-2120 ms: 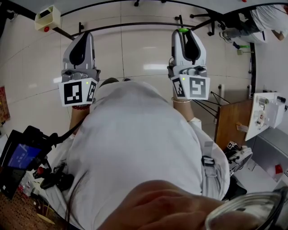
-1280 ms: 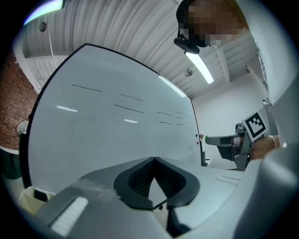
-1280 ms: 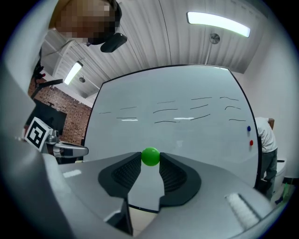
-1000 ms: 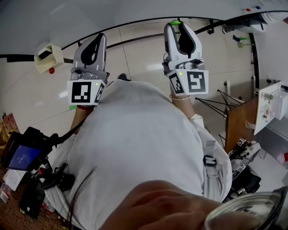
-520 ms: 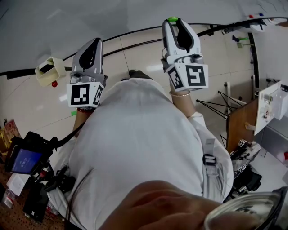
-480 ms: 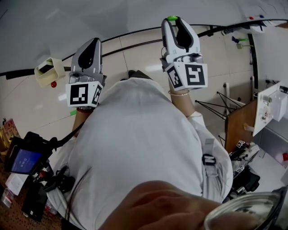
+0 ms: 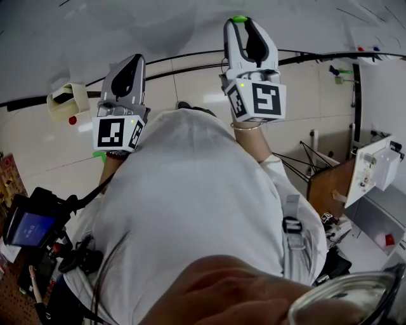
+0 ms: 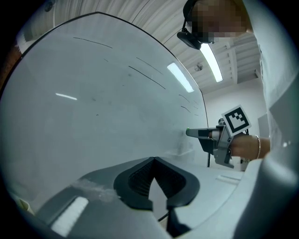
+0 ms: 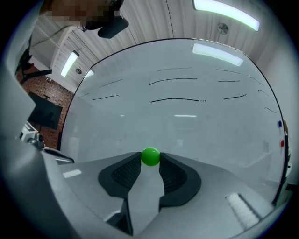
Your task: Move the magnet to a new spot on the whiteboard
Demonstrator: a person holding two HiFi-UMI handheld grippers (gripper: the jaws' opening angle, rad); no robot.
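My right gripper (image 7: 240,21) is shut on a small round green magnet (image 9: 150,156), pinched between the two fingertips; the same magnet (image 7: 239,18) shows at the gripper's tip in the head view. It is held up against or just off the whiteboard (image 9: 187,121), which fills the right gripper view with faint pen strokes. My left gripper (image 7: 129,62) is shut with nothing in it, its tips close to the whiteboard (image 8: 93,102) lower and to the left. From the left gripper view the right gripper (image 8: 194,133) shows at the right.
A cream marker tray (image 7: 67,101) with a red dot under it hangs at the board's lower left. Small red and blue magnets (image 9: 281,133) sit at the board's right edge. A stand with equipment (image 7: 371,168) is at the right, electronics (image 7: 25,228) at the left.
Both grippers have risen from over the floor to the whiteboard. The right gripper moved further up the board with the green magnet still in its tips.
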